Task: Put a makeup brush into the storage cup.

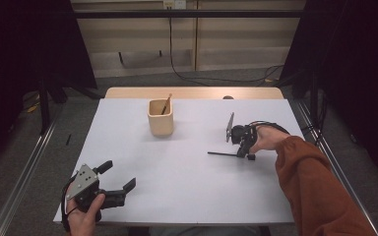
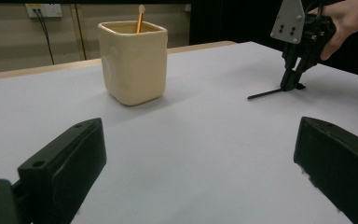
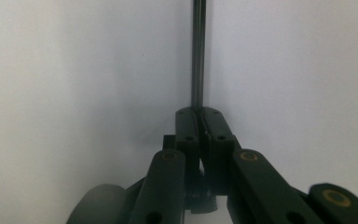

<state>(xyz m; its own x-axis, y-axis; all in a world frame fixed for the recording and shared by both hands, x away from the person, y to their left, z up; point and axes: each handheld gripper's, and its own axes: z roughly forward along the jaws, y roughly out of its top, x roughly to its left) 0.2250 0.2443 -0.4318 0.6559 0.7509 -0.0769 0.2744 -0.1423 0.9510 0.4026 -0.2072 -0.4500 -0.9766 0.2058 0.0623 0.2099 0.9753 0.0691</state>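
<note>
A thin black rod [image 1: 221,154] lies flat on the white table [image 1: 177,191], right of centre. My right gripper [image 1: 248,156] points down at the rod's right end and is shut on it. In the right gripper view the jaws [image 3: 198,114] meet around the rod [image 3: 197,56], which runs straight away from them. From the left gripper view the right gripper [image 2: 291,84] pinches the rod [image 2: 265,94] at the table surface. My left gripper [image 1: 118,175] rests at the front left corner, open, with nothing between its fingers [image 2: 65,158]. A cream cup [image 1: 160,118] holds a wooden stick [image 1: 167,104].
The cup [image 2: 133,63] stands upright at the back middle of the table, well apart from both grippers. A wooden strip [image 1: 192,92] runs along the far table edge. Cables lie on the floor behind, and metal rails flank the table.
</note>
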